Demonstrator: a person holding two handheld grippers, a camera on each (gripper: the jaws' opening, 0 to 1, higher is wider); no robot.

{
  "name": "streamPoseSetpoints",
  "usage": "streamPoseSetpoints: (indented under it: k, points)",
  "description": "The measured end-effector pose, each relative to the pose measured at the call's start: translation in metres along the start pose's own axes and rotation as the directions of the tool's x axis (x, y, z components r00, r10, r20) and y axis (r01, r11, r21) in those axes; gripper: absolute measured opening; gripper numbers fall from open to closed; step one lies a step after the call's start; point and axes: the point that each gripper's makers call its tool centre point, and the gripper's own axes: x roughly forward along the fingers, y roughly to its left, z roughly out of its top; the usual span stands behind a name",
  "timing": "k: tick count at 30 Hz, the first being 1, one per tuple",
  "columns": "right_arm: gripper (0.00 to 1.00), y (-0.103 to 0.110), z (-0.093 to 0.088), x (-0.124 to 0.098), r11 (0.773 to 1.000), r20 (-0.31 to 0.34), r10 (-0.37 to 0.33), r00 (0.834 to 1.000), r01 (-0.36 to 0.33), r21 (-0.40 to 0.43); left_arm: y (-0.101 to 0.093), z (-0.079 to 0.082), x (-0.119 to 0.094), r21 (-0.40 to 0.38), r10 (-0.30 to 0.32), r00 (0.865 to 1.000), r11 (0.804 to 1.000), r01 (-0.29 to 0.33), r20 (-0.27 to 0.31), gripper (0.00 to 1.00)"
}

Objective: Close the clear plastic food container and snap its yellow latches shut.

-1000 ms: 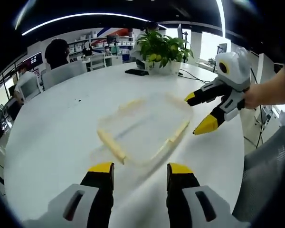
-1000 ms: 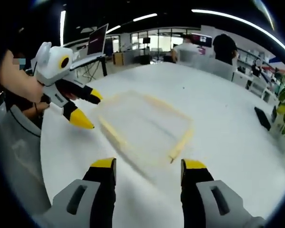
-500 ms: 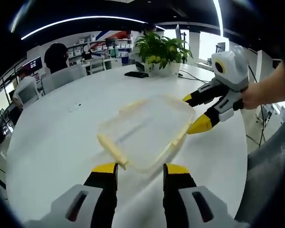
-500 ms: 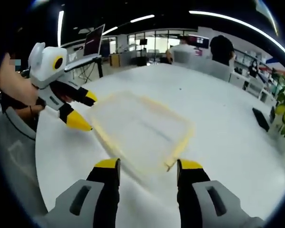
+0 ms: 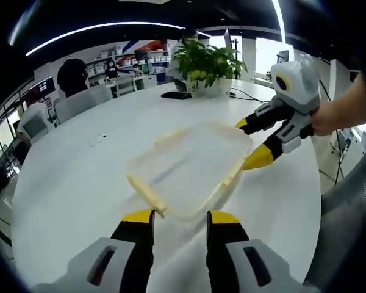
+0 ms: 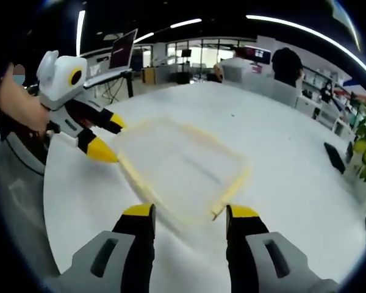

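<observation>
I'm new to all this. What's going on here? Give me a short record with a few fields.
surface: round white table
main item: clear plastic food container with yellow latches, lying flat on the table
left gripper: open, jaws at the container's near edge
right gripper: open, jaws at another edge of the container
contact: cannot tell whether either gripper touches the container
latch state: too blurred to tell
background: potted plant, seated people, office desks
</observation>
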Motion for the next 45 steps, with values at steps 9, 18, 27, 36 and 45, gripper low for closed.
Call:
streamPoseSetpoints:
  k: [9,18,27,36,45]
  points:
    - [0.42,0.007,0.009,0.011,1.0,-0.001,0.016,1.0,-0.016,-0.01,0.014,-0.006,-0.005,0.001,0.02,1.0,1.0,-0.02,-0.005,0.27]
    - [0.42,0.023,0.024,0.031,1.0,0.007,0.023,1.0,-0.023,-0.014,0.038,-0.019,-0.014,0.024,0.052,0.998,0.998,-0.052,-0.02,0.27]
    - [0.41,0.029,0.034,0.042,1.0,0.011,0.023,1.0,-0.023,-0.014,0.053,-0.023,-0.017,0.023,0.076,0.997,0.997,-0.076,-0.025,0.27]
    - [0.41,0.03,0.036,0.045,1.0,0.014,0.022,1.0,-0.022,-0.007,0.058,-0.025,-0.018,0.018,0.083,0.996,0.996,-0.083,-0.024,0.28]
    - [0.44,0.026,0.033,0.036,1.0,0.014,0.001,1.0,-0.001,0.028,0.053,-0.025,-0.022,-0.005,0.09,0.996,0.996,-0.09,-0.024,0.3]
